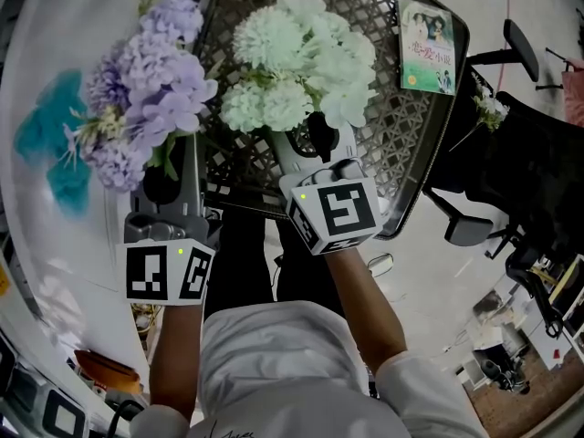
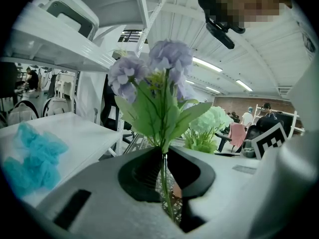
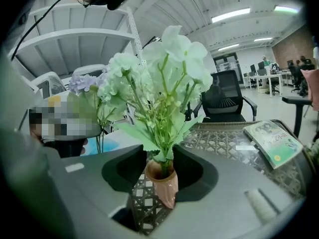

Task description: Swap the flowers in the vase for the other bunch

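Left gripper jaws clamp the purple bunch; right gripper jaws stand open around the vase.

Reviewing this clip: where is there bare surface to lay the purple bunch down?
Bare lattice table lies between the white-green bunch in the vase and the book. The white table is free around the teal clump. The lattice's near edge is crowded by the right gripper and vase.
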The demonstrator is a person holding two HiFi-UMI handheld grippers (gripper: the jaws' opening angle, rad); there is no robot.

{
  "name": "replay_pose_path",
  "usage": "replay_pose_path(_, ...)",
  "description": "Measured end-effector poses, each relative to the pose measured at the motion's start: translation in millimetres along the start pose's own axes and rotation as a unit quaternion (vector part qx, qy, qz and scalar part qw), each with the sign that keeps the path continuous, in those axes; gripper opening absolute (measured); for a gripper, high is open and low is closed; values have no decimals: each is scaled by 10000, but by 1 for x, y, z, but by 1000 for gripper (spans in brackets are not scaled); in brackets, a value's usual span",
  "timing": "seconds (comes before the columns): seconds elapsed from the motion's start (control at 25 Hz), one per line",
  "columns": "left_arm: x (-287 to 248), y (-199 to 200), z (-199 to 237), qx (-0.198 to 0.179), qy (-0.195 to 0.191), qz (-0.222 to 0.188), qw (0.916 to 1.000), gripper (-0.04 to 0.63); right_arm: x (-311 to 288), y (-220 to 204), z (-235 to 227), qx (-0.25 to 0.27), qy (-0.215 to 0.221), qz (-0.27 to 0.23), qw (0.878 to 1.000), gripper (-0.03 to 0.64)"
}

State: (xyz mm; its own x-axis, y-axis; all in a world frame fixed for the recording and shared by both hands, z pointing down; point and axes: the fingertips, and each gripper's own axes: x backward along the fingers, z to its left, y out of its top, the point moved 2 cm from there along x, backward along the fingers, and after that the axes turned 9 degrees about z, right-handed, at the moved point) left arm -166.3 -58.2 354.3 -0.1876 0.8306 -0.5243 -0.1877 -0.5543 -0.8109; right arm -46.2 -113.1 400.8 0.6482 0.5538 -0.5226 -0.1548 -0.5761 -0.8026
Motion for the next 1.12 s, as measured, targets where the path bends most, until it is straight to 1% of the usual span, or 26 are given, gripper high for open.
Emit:
replay_pose_path(0.2, -1, -4, 3, 36, 3, 10, 10000, 41, -2, -1, -2, 42, -46, -15, 10000, 157)
replay_pose_path(0.48, 2, -4, 3, 30, -11, -22, 10000, 41, 1, -2, -1, 89, -106, -84, 9999, 119)
replay_pose_path(0.56, 3, -3, 2, 27, -14, -30, 10000, 41, 2, -2, -1, 109, -117, -99, 9998, 97)
replay_pose_path(0.72, 4, -3, 2, 41, -1, -47, 10000, 41, 3, -3, -1, 119, -142, -124, 9998, 82)
replay_pose_path(1.12, 5, -2, 2, 79, -12, -79, 9999, 37, 4, -1, -1, 258, -209, -156, 9993, 64)
